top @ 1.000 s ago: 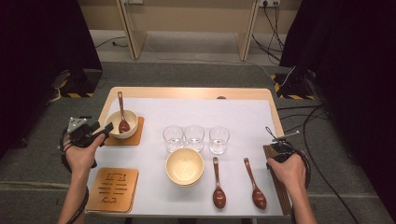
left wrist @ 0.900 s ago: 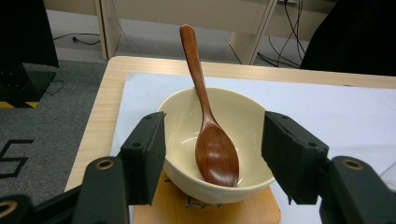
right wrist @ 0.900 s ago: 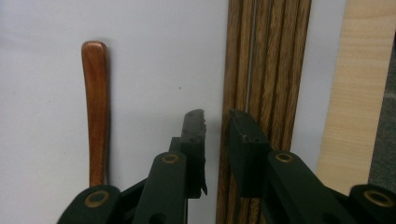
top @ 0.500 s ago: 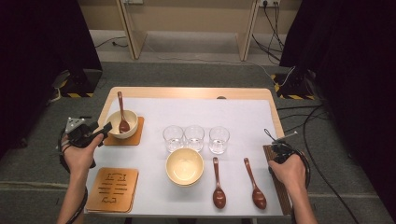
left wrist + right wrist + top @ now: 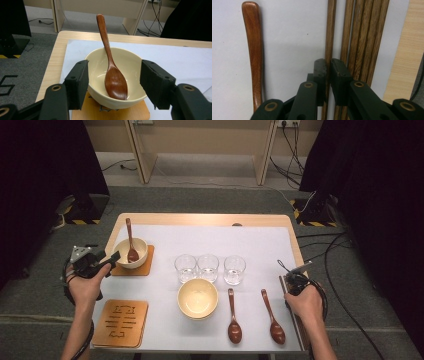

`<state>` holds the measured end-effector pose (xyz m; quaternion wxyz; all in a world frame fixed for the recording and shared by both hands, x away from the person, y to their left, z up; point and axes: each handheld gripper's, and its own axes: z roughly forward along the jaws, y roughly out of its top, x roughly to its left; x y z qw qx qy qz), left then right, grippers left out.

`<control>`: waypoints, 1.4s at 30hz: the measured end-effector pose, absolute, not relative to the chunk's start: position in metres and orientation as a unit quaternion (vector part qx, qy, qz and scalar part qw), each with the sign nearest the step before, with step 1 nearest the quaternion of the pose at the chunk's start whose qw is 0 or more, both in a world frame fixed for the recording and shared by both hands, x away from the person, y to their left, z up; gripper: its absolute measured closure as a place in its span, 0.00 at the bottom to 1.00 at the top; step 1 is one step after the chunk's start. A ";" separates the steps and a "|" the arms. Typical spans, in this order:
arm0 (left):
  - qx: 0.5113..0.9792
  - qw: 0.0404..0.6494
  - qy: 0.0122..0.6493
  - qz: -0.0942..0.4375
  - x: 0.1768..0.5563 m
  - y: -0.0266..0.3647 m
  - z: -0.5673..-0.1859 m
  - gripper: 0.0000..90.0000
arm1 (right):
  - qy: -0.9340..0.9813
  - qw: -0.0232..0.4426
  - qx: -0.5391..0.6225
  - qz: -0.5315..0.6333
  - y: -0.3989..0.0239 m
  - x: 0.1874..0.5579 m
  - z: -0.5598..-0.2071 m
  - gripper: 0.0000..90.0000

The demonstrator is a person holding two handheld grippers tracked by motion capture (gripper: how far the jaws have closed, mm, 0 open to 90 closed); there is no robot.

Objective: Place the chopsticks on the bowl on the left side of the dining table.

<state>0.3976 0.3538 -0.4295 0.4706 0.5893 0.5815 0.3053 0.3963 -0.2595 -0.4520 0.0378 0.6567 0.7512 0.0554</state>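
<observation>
White paper covers the wooden table, laid for place settings. At its right edge the right gripper has just been closing and now pinches one chopstick beside the rest; the left gripper stands wide around the spoon-holding bowl.

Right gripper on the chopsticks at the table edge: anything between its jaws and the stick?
Nothing visible. The right gripper has just been closing; its jaws pinch the leftmost chopstick. The other chopsticks lie beside it to the right, the wooden spoon apart on the left.
</observation>
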 end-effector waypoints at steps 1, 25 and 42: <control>0.589 0.471 0.581 0.305 0.398 0.354 -0.429 0.44 | 0.750 0.036 0.659 0.054 -0.259 0.396 -0.452 0.93; 0.588 0.473 0.583 0.301 0.397 0.356 -0.429 0.46 | 0.749 0.025 0.662 0.029 -0.249 0.403 -0.450 0.94; 0.590 0.469 0.578 0.312 0.395 0.354 -0.427 0.44 | 0.744 0.079 0.655 0.107 -0.243 0.410 -0.423 0.94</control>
